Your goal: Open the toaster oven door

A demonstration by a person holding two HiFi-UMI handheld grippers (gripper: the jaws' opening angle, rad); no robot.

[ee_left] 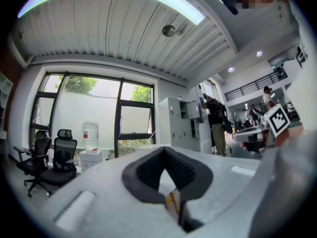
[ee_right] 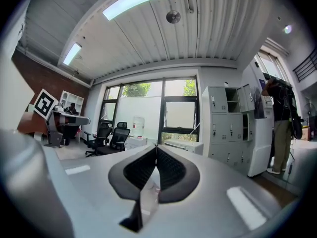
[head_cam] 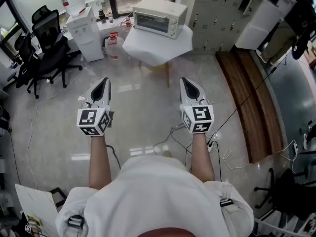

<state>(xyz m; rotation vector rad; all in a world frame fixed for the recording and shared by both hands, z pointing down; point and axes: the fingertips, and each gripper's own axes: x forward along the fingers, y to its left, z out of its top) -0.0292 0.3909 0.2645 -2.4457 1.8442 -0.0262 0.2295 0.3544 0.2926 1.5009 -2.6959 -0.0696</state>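
The cream toaster oven (head_cam: 160, 17) stands on a small table draped in white cloth (head_cam: 158, 48) across the room, its glass door closed. In the head view both grippers are held level over the floor, well short of the table, pointing toward it. The left gripper (head_cam: 103, 81) is shut with nothing in it, and so is the right gripper (head_cam: 186, 81). In the right gripper view the oven (ee_right: 184, 145) shows small just beyond the closed jaw tips (ee_right: 156, 148). The left gripper view has its closed jaws (ee_left: 165, 150) aimed at the windows.
Black office chairs (head_cam: 47, 43) and a water dispenser (head_cam: 84, 31) stand left of the table. Grey lockers (head_cam: 217, 14) line the back wall. Cables (head_cam: 170, 135) trail over the shiny floor by my feet. A wooden strip (head_cam: 252, 102) runs along the right. A person (ee_right: 282, 123) stands by the lockers.
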